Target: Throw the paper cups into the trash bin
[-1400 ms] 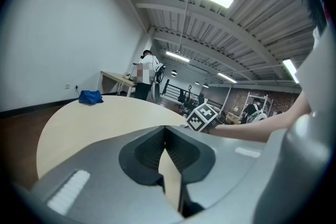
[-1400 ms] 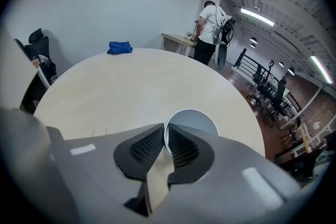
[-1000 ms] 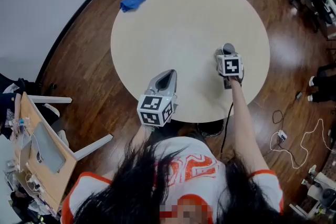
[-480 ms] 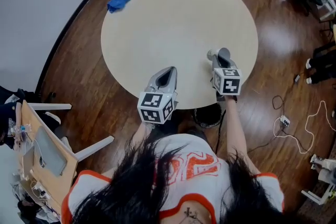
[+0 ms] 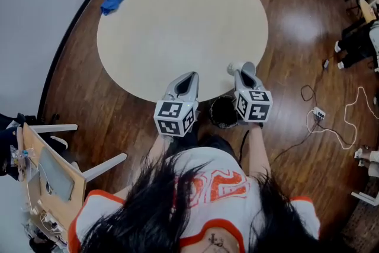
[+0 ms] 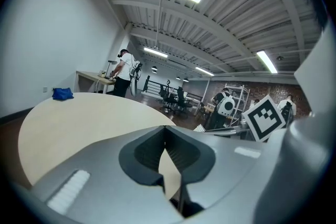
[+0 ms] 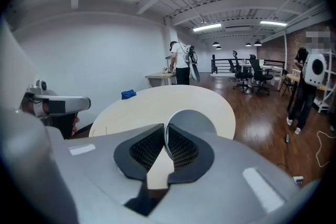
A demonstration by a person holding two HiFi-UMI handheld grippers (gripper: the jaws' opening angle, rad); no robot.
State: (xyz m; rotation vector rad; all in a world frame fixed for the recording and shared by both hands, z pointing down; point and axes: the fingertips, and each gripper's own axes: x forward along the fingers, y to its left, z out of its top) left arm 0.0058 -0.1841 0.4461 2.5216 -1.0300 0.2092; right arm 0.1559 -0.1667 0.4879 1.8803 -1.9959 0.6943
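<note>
My right gripper [image 5: 245, 69] is shut on the rim of a white paper cup [image 5: 233, 68], at the round table's [image 5: 177, 21] near edge. In the right gripper view the cup's [image 7: 195, 122] open mouth faces me, its rim pinched between the pads of that gripper [image 7: 166, 141]. A black trash bin [image 5: 224, 112] stands on the floor just below and between my two grippers, beside the table edge. My left gripper [image 5: 188, 77] hovers over the near edge too. Seen in its own view, the left gripper [image 6: 166, 139] is shut with nothing in it.
A blue cloth [image 5: 112, 2] lies at the table's far left edge. A wooden desk with a laptop [image 5: 50, 172] stands at my left. Cables and a power strip [image 5: 320, 114] lie on the wooden floor at right. People and office chairs are in the far room.
Both grippers have drawn back from over the table to its near edge, the right one carrying the cup. The trash bin has come into full view between them.
</note>
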